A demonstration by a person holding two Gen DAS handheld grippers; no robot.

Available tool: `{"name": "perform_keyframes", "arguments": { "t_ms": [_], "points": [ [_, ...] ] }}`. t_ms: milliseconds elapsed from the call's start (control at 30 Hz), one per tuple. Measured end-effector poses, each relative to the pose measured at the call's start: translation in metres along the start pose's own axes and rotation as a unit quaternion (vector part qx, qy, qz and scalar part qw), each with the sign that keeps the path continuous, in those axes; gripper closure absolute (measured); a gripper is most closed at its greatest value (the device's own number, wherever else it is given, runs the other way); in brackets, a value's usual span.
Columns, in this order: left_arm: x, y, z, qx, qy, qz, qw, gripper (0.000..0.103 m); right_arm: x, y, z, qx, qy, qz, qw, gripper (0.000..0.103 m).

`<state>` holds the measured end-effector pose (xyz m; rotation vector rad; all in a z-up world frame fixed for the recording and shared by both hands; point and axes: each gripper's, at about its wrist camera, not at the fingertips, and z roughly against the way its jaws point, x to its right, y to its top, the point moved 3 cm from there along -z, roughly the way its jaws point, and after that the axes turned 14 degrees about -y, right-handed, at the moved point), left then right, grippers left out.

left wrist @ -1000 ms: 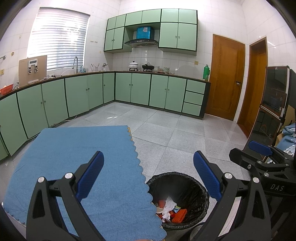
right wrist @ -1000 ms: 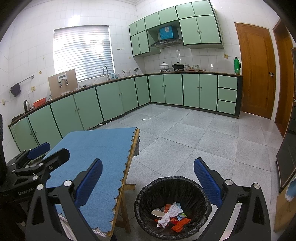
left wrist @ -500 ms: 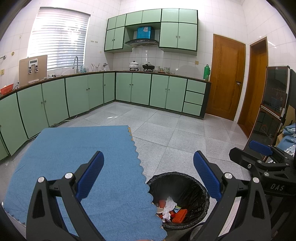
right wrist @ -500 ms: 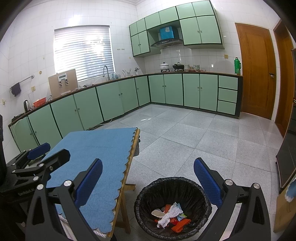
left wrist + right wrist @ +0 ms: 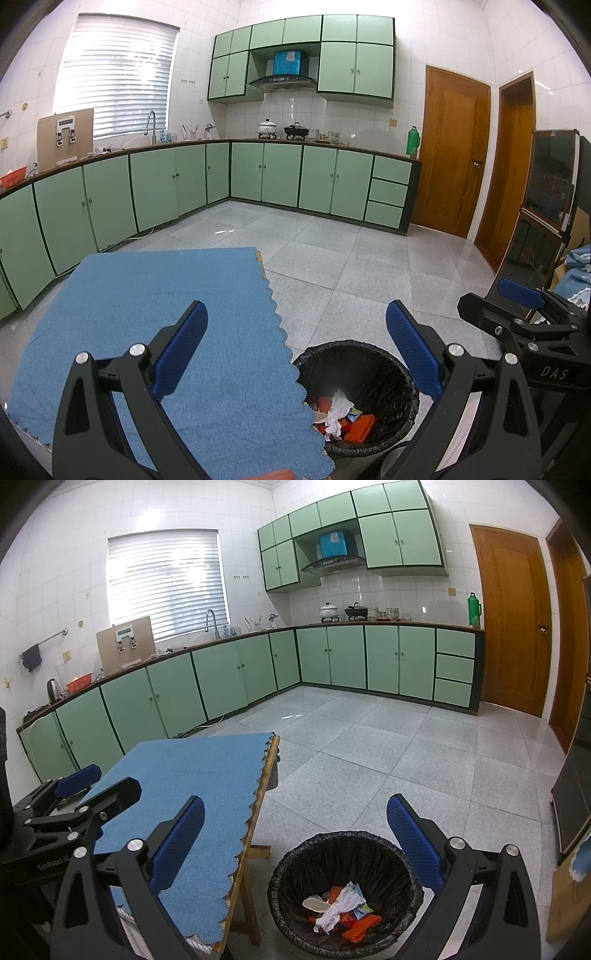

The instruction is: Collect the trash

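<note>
Both tools are released and hold nothing: the left gripper (image 5: 295, 350) and the right gripper (image 5: 295, 834) each show blue pads spread wide at the bottom of their own frames. The black-lined trash bin (image 5: 345, 890) stands on the grey floor at lower centre, just beside the table under a blue cloth (image 5: 192, 794). Inside lie crumpled white paper (image 5: 338, 906) and orange scraps (image 5: 360, 925).
</note>
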<state>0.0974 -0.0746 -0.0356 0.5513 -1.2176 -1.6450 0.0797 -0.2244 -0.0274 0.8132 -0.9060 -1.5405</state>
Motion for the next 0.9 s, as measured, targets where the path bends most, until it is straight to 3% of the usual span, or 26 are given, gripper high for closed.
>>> {"name": "perform_keyframes", "arguments": {
  "t_ms": [900],
  "points": [
    [0.0019,-0.0009,-0.0069,-0.006,0.002,0.011,0.9999,0.009,0.0024,-0.0035,-0.0063,-0.005,-0.001,-0.003,1.0,0.006]
  ]
}}
